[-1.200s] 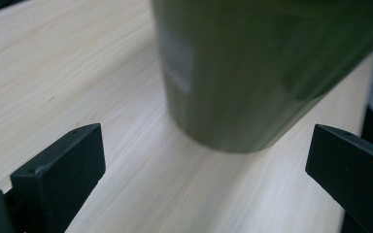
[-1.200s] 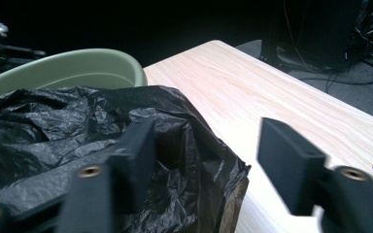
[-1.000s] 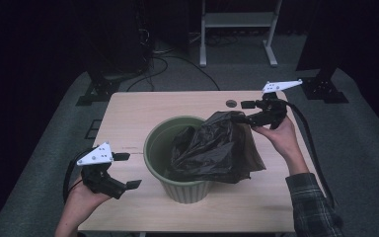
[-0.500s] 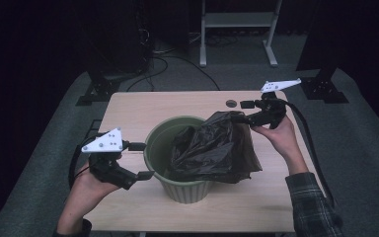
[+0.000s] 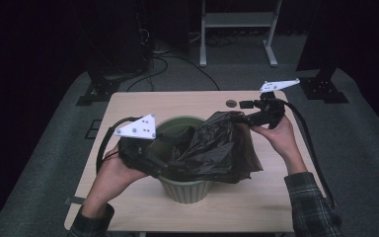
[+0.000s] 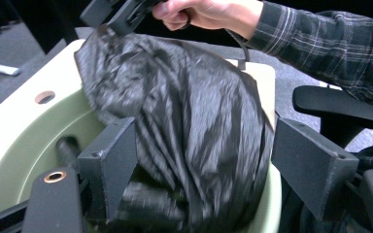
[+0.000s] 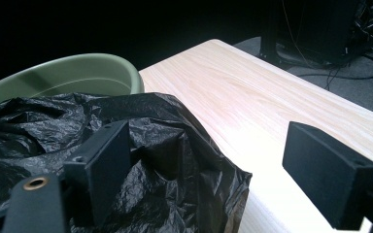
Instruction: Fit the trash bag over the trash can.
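Left gripper (image 5: 170,148): jaws apart, just closing, straddling crumpled black plastic bag (image 5: 212,145), not pinching.
Right gripper (image 5: 242,117): jaws apart, bag edge alongside; grip unclear.
Risk: film slipping free; round green plastic bin (image 5: 186,190) tipping if tugged.

A bin (image 5: 185,185) stands on the table (image 5: 276,207), near its front edge; a bag (image 5: 217,148) lies in it, spilling over its right rim
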Motion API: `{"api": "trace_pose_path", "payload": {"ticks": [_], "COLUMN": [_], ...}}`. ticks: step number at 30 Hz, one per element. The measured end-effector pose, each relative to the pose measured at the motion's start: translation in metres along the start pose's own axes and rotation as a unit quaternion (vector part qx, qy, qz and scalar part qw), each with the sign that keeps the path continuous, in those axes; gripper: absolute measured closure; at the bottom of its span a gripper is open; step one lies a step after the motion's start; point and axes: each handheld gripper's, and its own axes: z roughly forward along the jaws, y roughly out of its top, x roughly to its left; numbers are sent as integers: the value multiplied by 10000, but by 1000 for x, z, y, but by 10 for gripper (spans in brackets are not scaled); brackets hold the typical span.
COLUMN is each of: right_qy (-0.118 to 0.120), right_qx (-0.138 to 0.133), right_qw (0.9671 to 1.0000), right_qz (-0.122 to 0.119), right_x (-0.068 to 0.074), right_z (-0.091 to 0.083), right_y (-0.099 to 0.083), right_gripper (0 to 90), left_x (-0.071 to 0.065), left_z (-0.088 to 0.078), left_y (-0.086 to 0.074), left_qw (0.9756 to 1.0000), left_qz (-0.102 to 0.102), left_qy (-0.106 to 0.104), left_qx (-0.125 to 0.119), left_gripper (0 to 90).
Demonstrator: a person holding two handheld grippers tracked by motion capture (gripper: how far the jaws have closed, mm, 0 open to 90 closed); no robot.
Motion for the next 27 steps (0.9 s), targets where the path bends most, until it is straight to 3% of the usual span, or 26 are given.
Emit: {"api": "trace_pose_path", "payload": {"ticks": [8,13,21,24,27], "right_qy": [-7,8,17,20,20], "right_qx": [22,42,41,51,51], "right_qw": [10000,10000,10000,10000,10000], "right_qz": [9,5,25,34,40], "right_x": [0,-1,-1,-1,-1], "right_z": [1,3,4,4,3], "right_y": [-1,-1,-3,-3,-4], "right_gripper": [161,161,162,161,161], "left_x": [-2,-4,1,3,7], "left_z": [29,52,82,88,90], "left_y": [22,28,31,32,32], "left_qw": [9995,9985,9971,9955,9943], "left_qz": [148,221,172,156,98], "left_qy": [-291,-445,-526,-685,-830], "left_qx": [32,223,528,634,667], "left_gripper": [235,235,236,293,438]}}
